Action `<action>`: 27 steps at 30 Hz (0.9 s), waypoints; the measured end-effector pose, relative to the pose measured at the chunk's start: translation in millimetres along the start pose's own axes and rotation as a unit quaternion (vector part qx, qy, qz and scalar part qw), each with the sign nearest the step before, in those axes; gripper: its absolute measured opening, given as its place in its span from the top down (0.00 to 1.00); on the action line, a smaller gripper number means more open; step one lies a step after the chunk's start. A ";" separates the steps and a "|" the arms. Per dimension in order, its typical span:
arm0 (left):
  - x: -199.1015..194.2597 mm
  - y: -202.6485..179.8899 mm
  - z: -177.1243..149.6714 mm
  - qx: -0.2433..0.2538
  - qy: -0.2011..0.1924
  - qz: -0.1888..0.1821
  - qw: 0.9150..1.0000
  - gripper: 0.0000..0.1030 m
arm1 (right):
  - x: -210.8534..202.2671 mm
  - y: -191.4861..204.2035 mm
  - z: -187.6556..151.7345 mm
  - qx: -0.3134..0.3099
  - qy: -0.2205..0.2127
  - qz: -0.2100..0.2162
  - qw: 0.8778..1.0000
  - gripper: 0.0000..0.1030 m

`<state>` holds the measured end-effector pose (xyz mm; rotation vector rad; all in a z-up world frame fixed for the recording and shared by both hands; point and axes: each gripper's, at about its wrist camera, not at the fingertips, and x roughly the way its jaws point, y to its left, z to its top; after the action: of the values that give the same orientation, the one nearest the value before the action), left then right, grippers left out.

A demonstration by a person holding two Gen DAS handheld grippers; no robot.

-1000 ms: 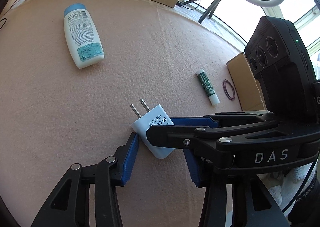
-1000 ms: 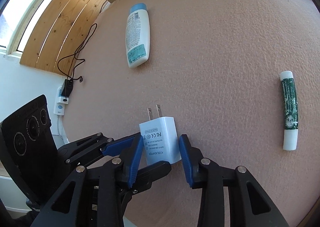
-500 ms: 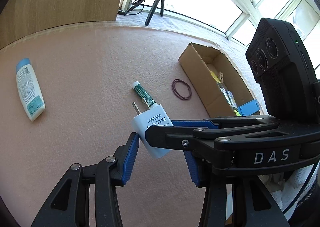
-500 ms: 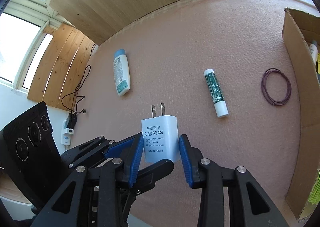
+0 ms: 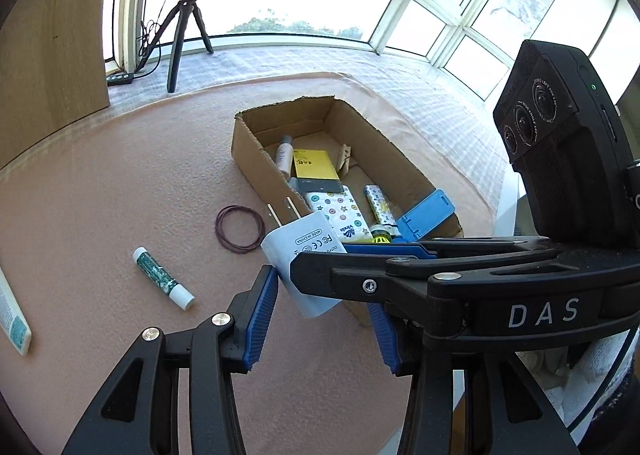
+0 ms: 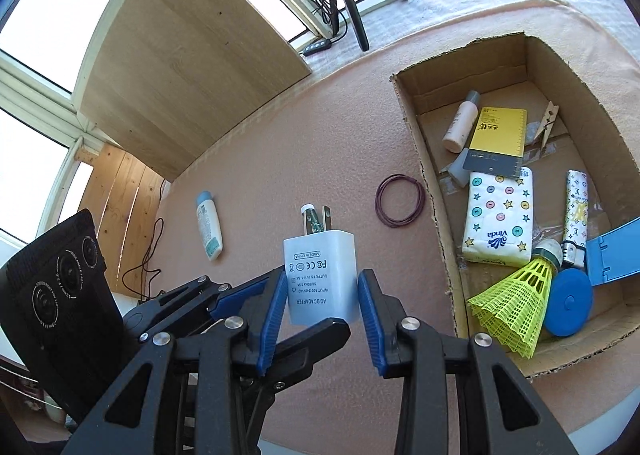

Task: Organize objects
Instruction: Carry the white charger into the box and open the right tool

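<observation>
Clearly lifted off the pink counter [image 6: 320, 143], a white plug adapter [image 6: 320, 279] with two metal prongs and grey print is clamped by both the right gripper [image 6: 318, 305] and the left gripper [image 5: 320, 307], beside the cardboard box [image 6: 436, 215].

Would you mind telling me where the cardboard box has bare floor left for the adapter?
The cardboard box has bare floor along its far wall, beyond the small bottle and clothespin. Its near end is crowded: shuttlecock, blue disc and tissue pack. The adapter sits in the right claw.
</observation>
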<state>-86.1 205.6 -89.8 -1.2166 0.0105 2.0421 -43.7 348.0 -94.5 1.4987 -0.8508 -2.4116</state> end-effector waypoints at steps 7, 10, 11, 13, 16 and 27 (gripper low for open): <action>26.6 -38.3 18.1 0.029 0.008 -0.019 0.999 0.53 | -28.3 -35.4 2.8 0.022 -0.021 -0.013 0.999 0.67; 37.9 -54.2 24.9 0.039 0.012 -0.027 0.999 0.53 | -37.7 -49.4 4.2 0.028 -0.025 -0.020 0.999 0.67; 41.7 -58.4 27.0 0.041 0.013 -0.029 0.999 0.53 | -40.2 -54.4 5.3 0.030 -0.026 -0.022 0.999 0.67; 50.1 -67.8 31.6 0.047 0.016 -0.032 0.998 0.53 | -44.1 -62.7 7.2 0.033 -0.028 -0.026 0.999 0.67; 61.3 -77.4 38.4 0.056 0.020 -0.035 0.998 0.53 | -49.4 -72.8 11.4 0.032 -0.029 -0.036 0.998 0.67; 96.7 -93.2 70.3 0.065 0.025 -0.029 0.997 0.53 | -56.9 -101.5 40.9 0.027 -0.030 -0.048 0.998 0.67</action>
<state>-109.5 355.3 -92.4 -1.1731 0.1285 1.9286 -37.4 471.1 -93.6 1.5275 -0.8821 -2.5335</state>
